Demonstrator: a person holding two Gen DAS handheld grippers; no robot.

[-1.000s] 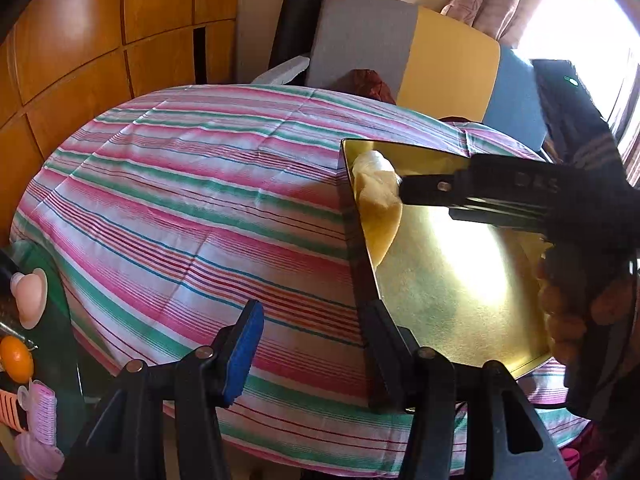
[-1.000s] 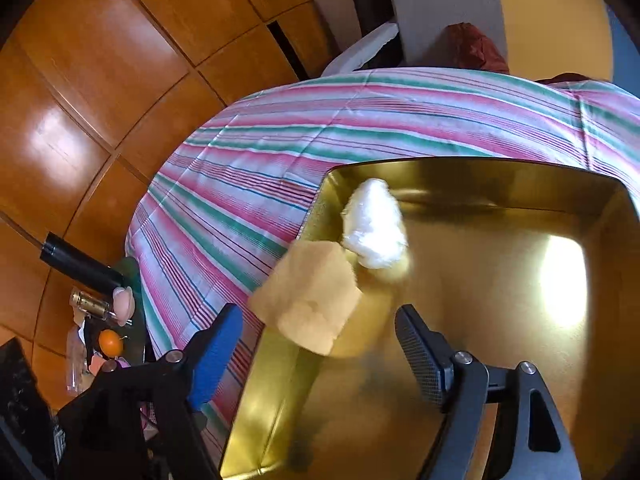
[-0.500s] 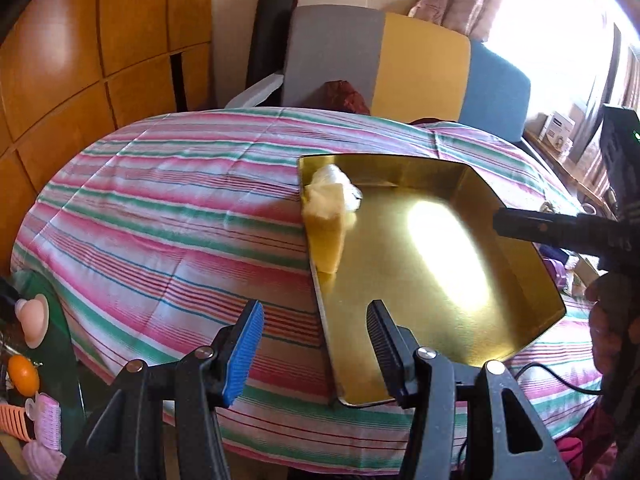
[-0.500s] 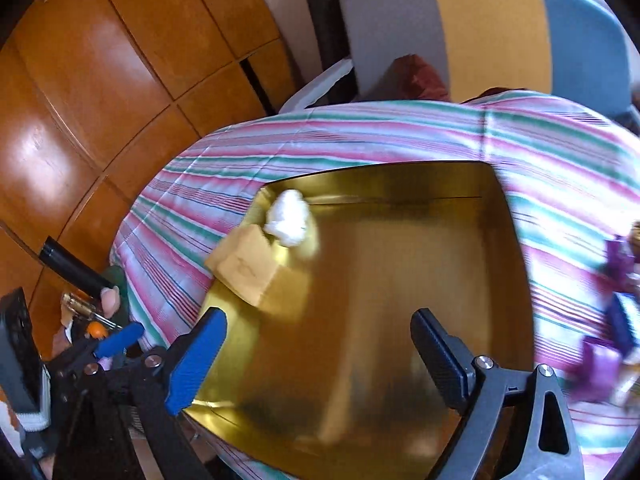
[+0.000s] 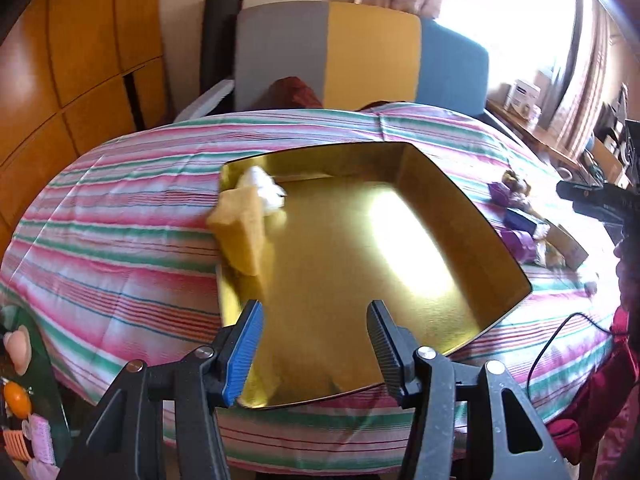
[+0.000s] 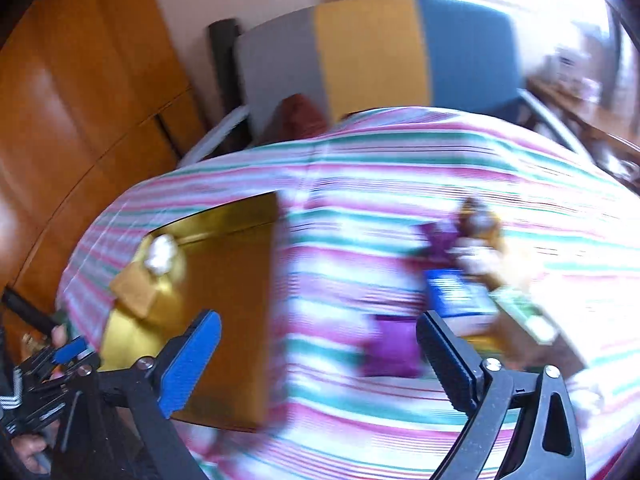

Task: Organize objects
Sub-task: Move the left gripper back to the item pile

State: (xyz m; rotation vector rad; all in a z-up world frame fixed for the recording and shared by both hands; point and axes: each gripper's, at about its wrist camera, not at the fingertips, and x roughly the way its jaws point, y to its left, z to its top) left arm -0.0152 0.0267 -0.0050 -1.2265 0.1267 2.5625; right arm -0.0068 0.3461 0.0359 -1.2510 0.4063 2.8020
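Observation:
A gold tray (image 5: 420, 184) (image 6: 236, 216) lies on the striped tablecloth. A yellow sponge (image 5: 240, 236) (image 6: 138, 290) leans on its left rim, with a white crumpled wad (image 5: 266, 188) (image 6: 160, 254) beside it. My left gripper (image 5: 314, 344) hangs open and empty over the tray's near edge. My right gripper (image 6: 318, 364) is off to the right of the tray, jaws opening wide, nothing between them. Purple packets (image 5: 518, 238) (image 6: 390, 346), a blue box (image 6: 456, 292) and other small items lie blurred on the cloth right of the tray.
A grey, yellow and blue chair back (image 5: 360, 52) stands behind the table. Wooden panels (image 5: 80, 48) line the left wall. Small toys (image 5: 18, 396) lie on a green surface at the lower left. A person's hand (image 6: 28, 446) holds the left gripper.
The right gripper let go of the yellow sponge at the tray's left rim, opened wide and swung right toward the purple packets. The left gripper drifted right and now hangs over the tray's near edge.

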